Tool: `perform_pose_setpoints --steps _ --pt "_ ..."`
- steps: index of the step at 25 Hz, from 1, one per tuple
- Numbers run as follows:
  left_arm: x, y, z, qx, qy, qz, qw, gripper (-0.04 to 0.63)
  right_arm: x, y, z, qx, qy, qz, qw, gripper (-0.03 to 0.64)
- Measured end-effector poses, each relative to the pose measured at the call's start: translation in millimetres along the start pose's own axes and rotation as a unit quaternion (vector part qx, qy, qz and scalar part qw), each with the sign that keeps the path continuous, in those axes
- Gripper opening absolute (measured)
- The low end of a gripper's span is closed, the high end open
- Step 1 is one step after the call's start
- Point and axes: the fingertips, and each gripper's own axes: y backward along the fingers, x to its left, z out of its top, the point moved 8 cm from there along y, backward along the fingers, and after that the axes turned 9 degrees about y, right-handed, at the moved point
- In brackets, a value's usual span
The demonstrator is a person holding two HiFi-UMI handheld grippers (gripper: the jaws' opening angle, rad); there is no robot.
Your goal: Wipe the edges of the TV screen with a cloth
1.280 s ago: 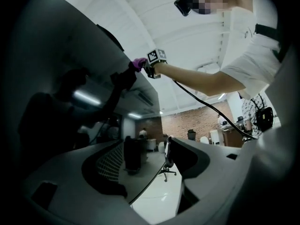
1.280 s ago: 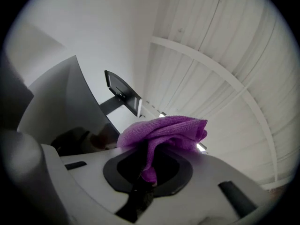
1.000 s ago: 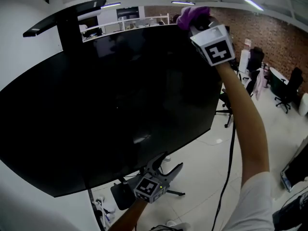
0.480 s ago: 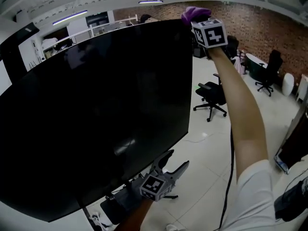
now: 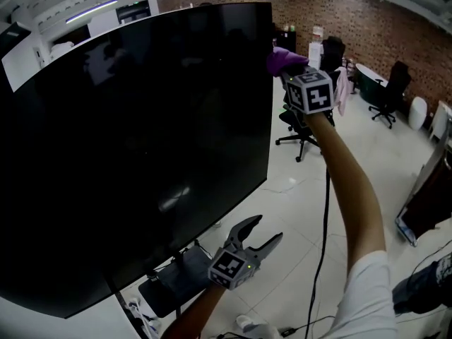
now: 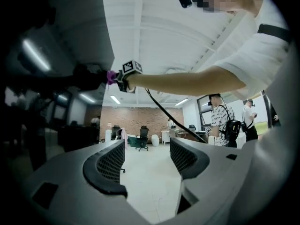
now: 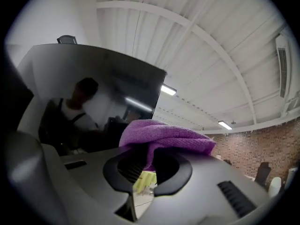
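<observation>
We pinched the purple cloth (image 5: 282,58) in our right hand-held gripper (image 7: 149,162) at the right edge of the TV screen (image 5: 141,140). Our left hand-held gripper (image 5: 258,234) hung wide and empty below the TV screen. A hard push might tip it.

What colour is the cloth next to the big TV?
Purple. The fuzzy cloth in the right gripper shows best in the right gripper view.

The TV screen (image 5: 141,140) is glossy black glass, mirroring the ceiling lights. The purple cloth (image 7: 164,135) has a soft, nubbly weave, probably microfibre. The left gripper (image 6: 147,158) is smooth matt grey plastic, its pads (image 6: 108,165) black and ribbed. The floor (image 5: 296,210) is shiny pale tile.
</observation>
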Motion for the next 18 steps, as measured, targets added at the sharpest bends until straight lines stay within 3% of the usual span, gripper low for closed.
perform_pose_setpoints --steps 3,8,13,18 --pt "-4 -6 -6 -0.004 -0.006 -0.007 0.9999 0.282 28 11 -59 0.028 -0.026 0.02 0.999 0.051" --pt "-5 2 -31 -0.014 -0.006 -0.012 0.9998 0.282 93 18 -187 0.121 -0.055 0.056 0.99 0.051" --pt "6 6 -53 -0.01 0.029 0.019 0.9993 0.282 136 23 -304 0.165 -0.101 0.086 0.977 0.051" --pt "23 19 -79 -0.001 0.049 0.05 0.9976 0.282 173 28 -395 0.237 -0.143 0.096 0.956 0.051"
